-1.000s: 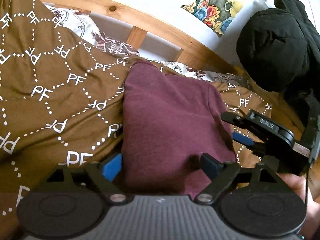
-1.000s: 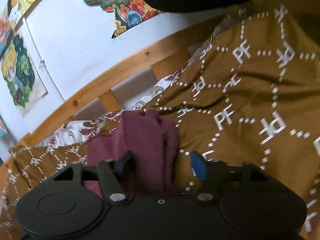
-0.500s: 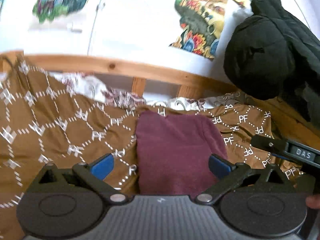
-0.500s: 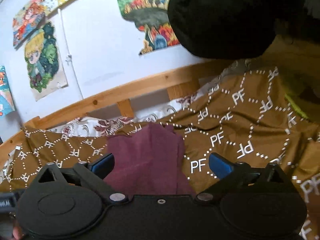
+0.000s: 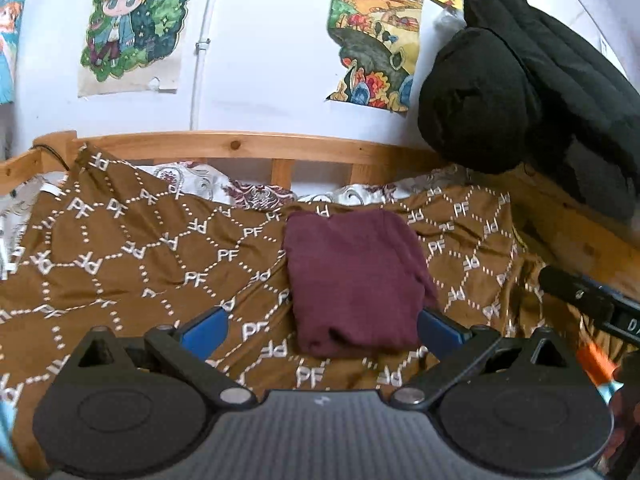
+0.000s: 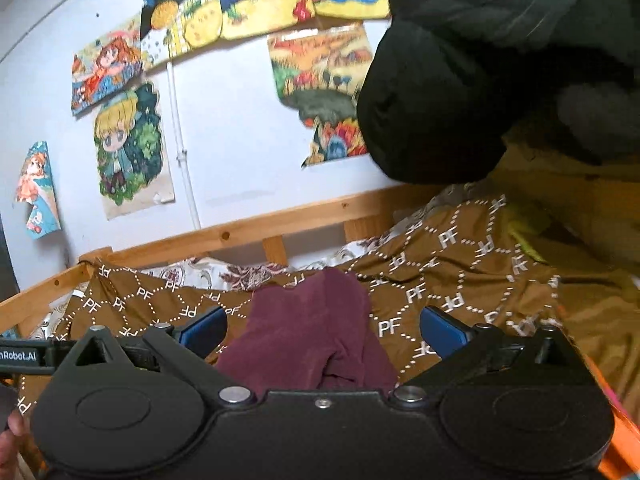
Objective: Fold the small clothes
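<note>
Lying folded on the brown patterned bedspread (image 5: 132, 264), a maroon garment (image 5: 356, 280) rests near the wooden bed rail (image 5: 240, 146); both the left tool (image 5: 320, 330) and right tool (image 6: 322, 326) gape wide and empty, apparently finished with it.

Pale wall (image 5: 260, 60) hung with cartoon posters (image 5: 132, 20), thin white pipe (image 5: 202, 44) running down it, wooden bed rail (image 5: 248, 146) below, brown patterned bedspread (image 5: 120, 248), black padded coat (image 5: 520, 92) at the right edge
</note>
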A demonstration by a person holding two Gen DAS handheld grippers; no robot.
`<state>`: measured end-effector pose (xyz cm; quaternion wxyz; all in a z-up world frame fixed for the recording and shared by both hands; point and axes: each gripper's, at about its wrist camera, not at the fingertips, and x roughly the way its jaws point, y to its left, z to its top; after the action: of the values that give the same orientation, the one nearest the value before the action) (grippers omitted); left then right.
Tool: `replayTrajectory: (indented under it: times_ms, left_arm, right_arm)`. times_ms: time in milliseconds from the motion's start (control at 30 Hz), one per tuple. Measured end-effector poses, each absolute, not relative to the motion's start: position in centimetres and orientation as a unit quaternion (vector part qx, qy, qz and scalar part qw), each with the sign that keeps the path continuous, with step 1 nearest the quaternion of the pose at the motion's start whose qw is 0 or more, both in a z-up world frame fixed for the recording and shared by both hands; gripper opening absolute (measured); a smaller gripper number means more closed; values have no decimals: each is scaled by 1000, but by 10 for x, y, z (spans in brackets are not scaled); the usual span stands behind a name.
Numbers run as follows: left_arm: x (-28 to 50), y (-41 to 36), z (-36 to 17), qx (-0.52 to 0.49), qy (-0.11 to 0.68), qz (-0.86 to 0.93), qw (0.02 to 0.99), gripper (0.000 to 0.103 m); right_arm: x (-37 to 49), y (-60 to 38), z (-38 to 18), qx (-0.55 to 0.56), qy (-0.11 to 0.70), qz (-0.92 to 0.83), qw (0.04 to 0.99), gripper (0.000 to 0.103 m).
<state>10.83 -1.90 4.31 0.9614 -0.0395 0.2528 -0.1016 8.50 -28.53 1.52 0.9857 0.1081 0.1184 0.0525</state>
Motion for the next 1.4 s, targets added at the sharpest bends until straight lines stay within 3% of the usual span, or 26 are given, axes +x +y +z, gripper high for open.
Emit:
replayTrajectory:
  times_ms: [533,1400]
  left_arm:
    - [46,-6,19,-42,268,-87,959,102]
    - [46,-7,2,-15,286,-74,955,102]
  right_arm:
    - [2,-278,-4,93,101,28,990,102]
    - [12,-259,-24,61,176,0,982,102]
